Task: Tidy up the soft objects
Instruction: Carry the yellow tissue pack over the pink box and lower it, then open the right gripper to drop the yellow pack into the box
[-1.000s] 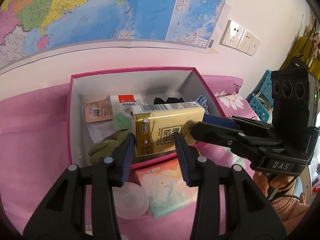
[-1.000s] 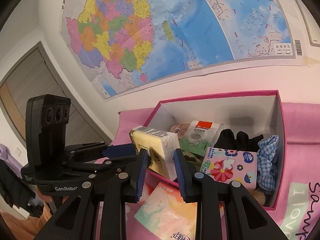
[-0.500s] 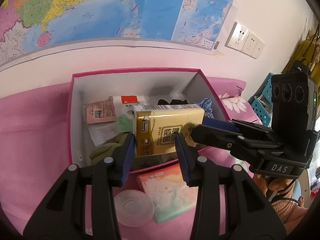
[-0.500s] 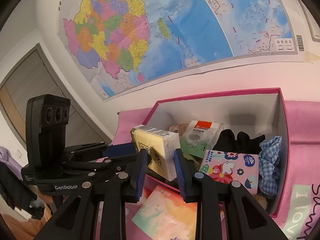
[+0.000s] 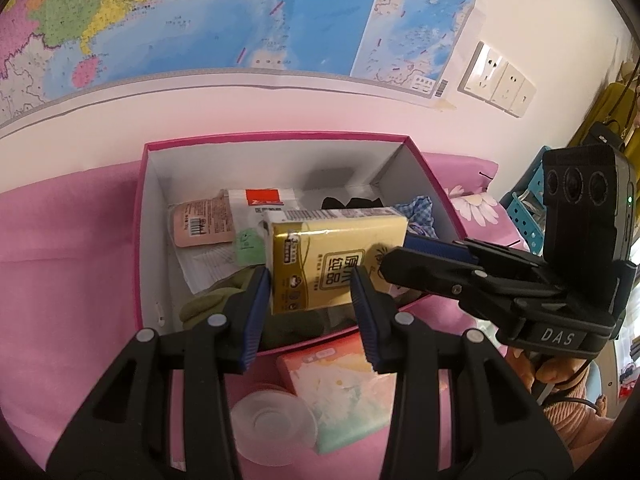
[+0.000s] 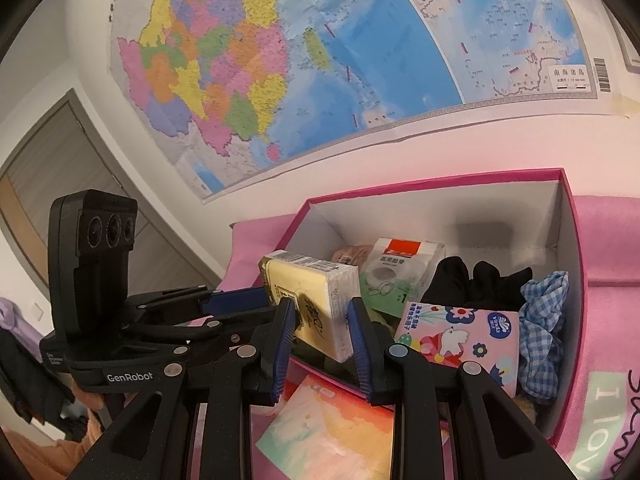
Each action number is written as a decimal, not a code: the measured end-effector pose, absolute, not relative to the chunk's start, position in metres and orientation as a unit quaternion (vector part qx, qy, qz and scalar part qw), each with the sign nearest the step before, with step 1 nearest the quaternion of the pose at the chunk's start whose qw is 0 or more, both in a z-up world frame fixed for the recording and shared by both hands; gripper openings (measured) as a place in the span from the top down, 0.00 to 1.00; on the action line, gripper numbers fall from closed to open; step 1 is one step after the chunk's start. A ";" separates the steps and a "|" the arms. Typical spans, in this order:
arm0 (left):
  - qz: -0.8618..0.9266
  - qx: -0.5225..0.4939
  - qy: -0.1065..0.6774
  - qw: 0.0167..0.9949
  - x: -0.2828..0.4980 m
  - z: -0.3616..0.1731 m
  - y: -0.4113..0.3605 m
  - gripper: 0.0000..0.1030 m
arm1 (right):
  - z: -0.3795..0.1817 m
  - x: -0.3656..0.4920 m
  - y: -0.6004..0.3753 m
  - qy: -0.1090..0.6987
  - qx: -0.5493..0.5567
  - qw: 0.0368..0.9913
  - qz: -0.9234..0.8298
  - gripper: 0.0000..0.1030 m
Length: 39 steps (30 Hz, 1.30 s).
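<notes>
The yellow tissue pack [image 5: 336, 260] covers the middle of the pink box [image 5: 138, 240], so the things under it cannot be seen. The green soft thing [image 5: 208, 304] is partly behind a black finger. The peach pack [image 6: 332, 436] is mostly hidden by the right gripper [image 6: 320, 344]. The map [image 6: 320, 60] is cut off at the top, and its words are too small to read.

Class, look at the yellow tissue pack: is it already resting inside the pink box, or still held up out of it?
Held up. Both grippers clamp the yellow tissue pack above the pink box; its underside hangs clear of the items inside.
</notes>
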<state>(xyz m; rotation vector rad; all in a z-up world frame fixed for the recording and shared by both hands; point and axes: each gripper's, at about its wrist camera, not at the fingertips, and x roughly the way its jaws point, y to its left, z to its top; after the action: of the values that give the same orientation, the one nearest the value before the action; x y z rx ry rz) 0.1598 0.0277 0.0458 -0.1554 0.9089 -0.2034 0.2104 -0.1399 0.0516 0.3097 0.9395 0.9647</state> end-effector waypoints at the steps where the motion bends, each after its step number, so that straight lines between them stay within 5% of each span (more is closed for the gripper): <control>1: -0.098 -0.076 0.439 0.890 0.160 0.045 0.028 0.58 | 0.051 0.211 -0.140 0.434 0.143 0.770 0.445 0.73; 25: -0.092 -0.097 0.464 0.875 0.172 0.030 0.033 0.58 | 0.039 0.223 -0.129 0.452 0.131 0.773 0.426 0.71; 35: -0.085 -0.098 0.464 0.877 0.172 0.029 0.033 0.58 | 0.043 0.226 -0.130 0.443 0.127 0.789 0.407 0.59; 39: -0.077 -0.090 0.438 0.891 0.160 0.037 0.033 0.45 | 0.049 0.220 -0.134 0.433 0.121 0.795 0.408 0.59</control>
<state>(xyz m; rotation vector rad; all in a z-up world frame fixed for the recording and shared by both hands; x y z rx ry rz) 0.1603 0.0335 0.0369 -0.1872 0.9093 -0.1593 0.2197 -0.1345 0.0489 0.2593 0.9298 0.8759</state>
